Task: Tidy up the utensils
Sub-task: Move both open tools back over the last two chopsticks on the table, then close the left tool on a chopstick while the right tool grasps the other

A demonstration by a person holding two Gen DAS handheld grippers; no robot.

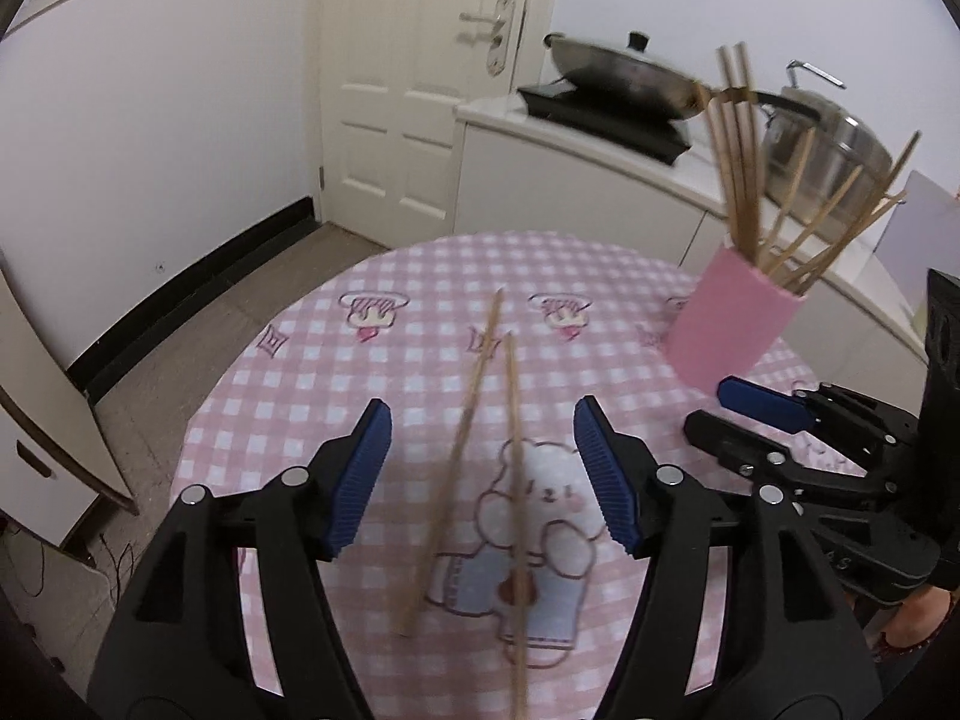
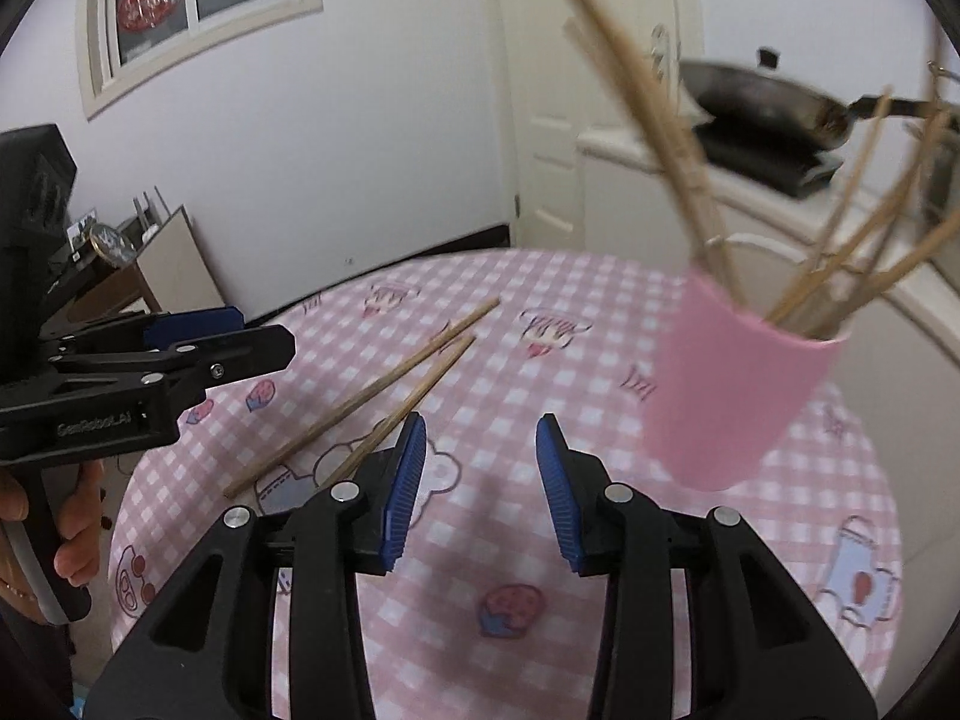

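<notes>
Chopsticks: two loose ones lie on the pink checked tablecloth, right under the left gripper, whose jaws gape empty. Right gripper is parted too, holding nothing, beside the pink cup already stuffed with more sticks.

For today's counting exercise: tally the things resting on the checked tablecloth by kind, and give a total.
Loose chopsticks lying flat: 2
Pink holder cup (chopsticks inside, too blurred and overlapping to count): 1
Total: 3
</notes>
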